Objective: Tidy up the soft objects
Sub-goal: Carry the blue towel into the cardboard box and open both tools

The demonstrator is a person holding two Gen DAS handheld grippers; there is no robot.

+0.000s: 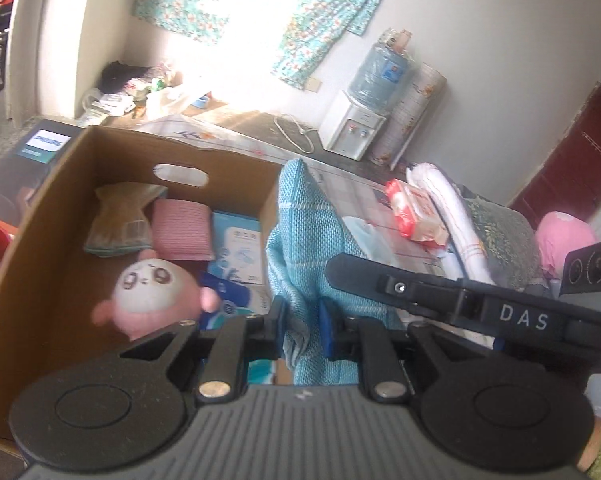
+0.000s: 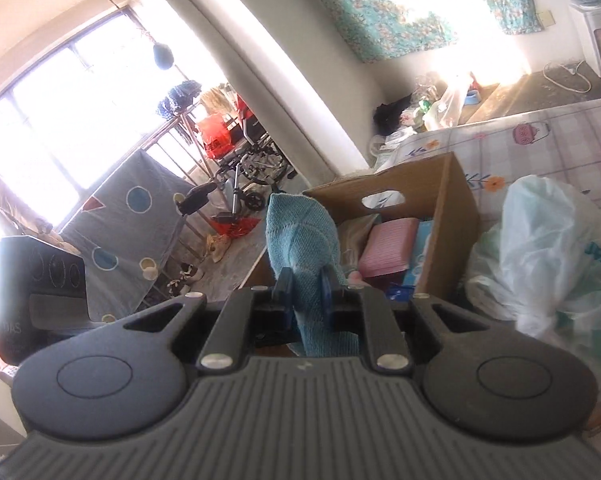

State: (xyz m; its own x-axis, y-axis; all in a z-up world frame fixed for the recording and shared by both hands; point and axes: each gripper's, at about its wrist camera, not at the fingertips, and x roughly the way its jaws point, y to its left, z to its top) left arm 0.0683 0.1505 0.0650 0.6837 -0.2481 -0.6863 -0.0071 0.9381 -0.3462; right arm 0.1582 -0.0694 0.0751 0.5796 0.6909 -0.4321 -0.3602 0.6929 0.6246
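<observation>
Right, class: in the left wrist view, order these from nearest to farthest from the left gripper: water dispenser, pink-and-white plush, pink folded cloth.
1. Pink-and-white plush: in the box, just left of the left gripper.
2. Pink folded cloth: deeper in the box.
3. Water dispenser: against the far wall, right.

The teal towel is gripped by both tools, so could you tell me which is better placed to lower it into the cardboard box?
Probably left. The left tool holds the teal towel right beside the cardboard box; the right tool sits farther back.
</observation>
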